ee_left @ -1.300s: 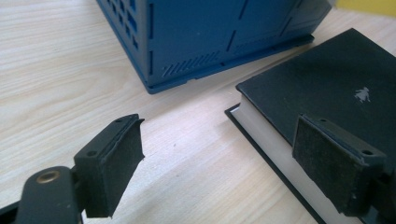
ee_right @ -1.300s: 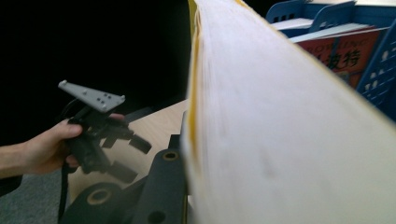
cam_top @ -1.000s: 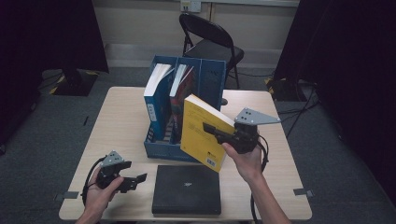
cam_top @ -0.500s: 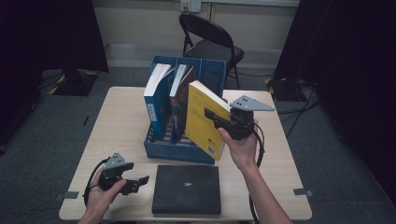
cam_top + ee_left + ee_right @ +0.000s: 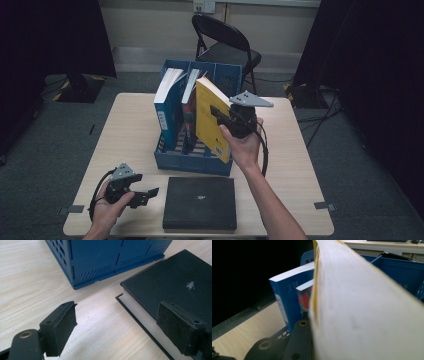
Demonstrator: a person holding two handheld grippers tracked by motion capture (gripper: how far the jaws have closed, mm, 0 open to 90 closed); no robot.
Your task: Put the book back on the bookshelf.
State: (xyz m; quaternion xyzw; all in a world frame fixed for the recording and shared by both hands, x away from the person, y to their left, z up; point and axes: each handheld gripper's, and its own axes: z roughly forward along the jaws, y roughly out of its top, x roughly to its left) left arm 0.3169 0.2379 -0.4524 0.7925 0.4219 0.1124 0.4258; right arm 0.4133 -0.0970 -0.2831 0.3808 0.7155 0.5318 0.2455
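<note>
Above blue slotted file rack (image 5: 192,155) — right gripper (image 5: 220,114) clamps yellow paperback (image 5: 210,117); left gripper (image 5: 150,192) spread wide beside flat black book (image 5: 200,202).

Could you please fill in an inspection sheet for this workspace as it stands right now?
Surface: light wooden table, bare around the items.
Job's things: blue file rack holds a blue book and a red-spined book; yellow book is held tilted at the rack's right end; black book lies flat in front of the rack.
Clutter: nothing seen.
Grippers: right gripper is shut on the yellow book; left gripper is open, low beside the black book's edge.
Cables: black cable loops by the left hand; another trails along the right wrist.
Surroundings: black folding chair behind the table, grey carpet, dark curtains.
</note>
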